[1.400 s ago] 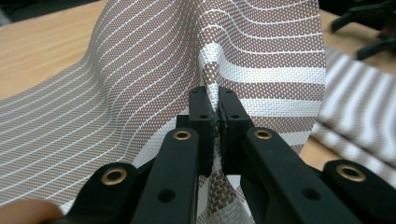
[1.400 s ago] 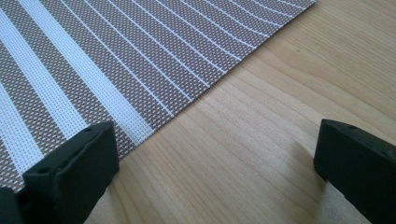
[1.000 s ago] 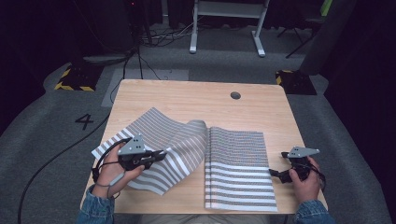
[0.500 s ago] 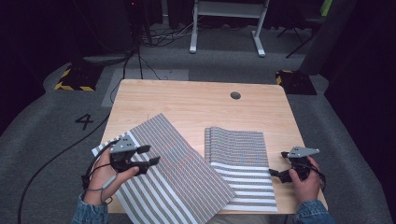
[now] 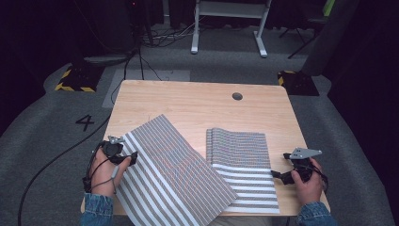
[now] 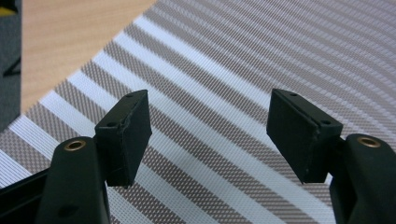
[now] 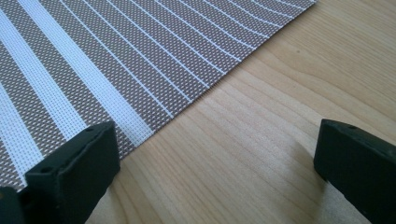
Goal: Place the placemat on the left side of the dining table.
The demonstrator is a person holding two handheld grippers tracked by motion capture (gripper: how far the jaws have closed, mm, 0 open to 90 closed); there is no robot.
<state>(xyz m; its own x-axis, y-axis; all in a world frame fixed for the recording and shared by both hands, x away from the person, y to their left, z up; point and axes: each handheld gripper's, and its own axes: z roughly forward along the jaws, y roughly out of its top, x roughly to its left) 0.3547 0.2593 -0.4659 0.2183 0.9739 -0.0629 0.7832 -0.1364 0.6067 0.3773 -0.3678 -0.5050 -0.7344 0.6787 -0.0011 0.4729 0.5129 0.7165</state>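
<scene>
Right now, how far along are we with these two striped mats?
Done, by the look of it: the left mat lies open and flat, its right edge overlapping the right mat, its near corner past the table edge. In hand: nothing; the left gripper hangs open over the left mat, the right gripper open beside the right mat's edge. Left: probably separating or squaring the mats.

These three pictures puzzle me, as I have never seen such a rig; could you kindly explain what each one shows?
A person sits at a light wooden table, holding a black two-jaw claw in each hand. The high view looks down from above: left claw, right claw. The other two pictures come from cameras riding on each claw, looking along its jaws. Two grey-and-white striped woven placemats lie there: the left mat, slanted and overlapping the right mat. Both claws are open and hold nothing; the left hovers over its mat, the right beside its mat's edge.
</scene>
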